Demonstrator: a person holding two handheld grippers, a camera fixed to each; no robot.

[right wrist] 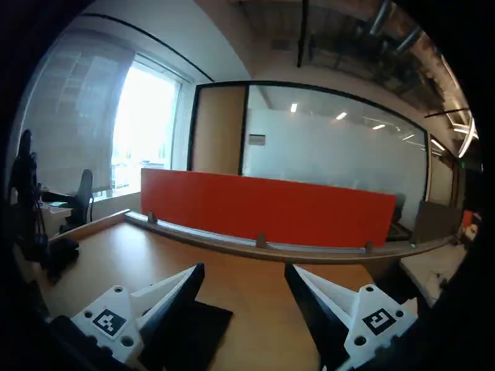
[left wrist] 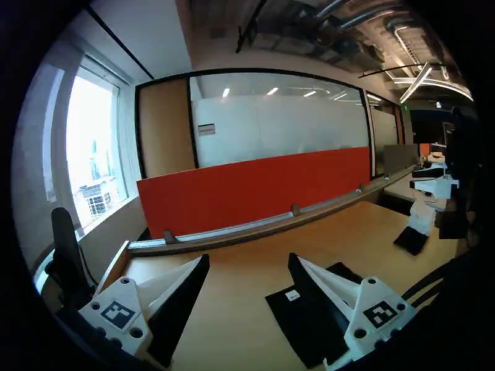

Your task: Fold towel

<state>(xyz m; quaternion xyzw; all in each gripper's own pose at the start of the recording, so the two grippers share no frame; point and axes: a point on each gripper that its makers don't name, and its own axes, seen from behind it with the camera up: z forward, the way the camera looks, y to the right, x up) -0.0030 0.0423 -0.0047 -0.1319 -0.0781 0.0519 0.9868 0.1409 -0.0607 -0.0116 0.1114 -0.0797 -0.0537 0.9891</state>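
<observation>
A black towel (left wrist: 309, 309) lies flat on the wooden table (left wrist: 247, 321), with a small white tag near its near-left corner. My left gripper (left wrist: 247, 256) is open above the table. Its right finger (left wrist: 322, 290) hangs over the towel's left part and its left finger is over bare wood. In the right gripper view the same black towel (right wrist: 204, 321) lies low, under and beside the left finger. My right gripper (right wrist: 244, 267) is open over the table (right wrist: 260, 303), with nothing between its fingers.
A red divider panel (left wrist: 247, 185) on a raised rail closes off the table's far edge. A white-and-black device (left wrist: 427, 210) stands at the right. A black office chair (left wrist: 65, 253) is on the left by the window, and dark gear (right wrist: 37, 235) sits at the table's left end.
</observation>
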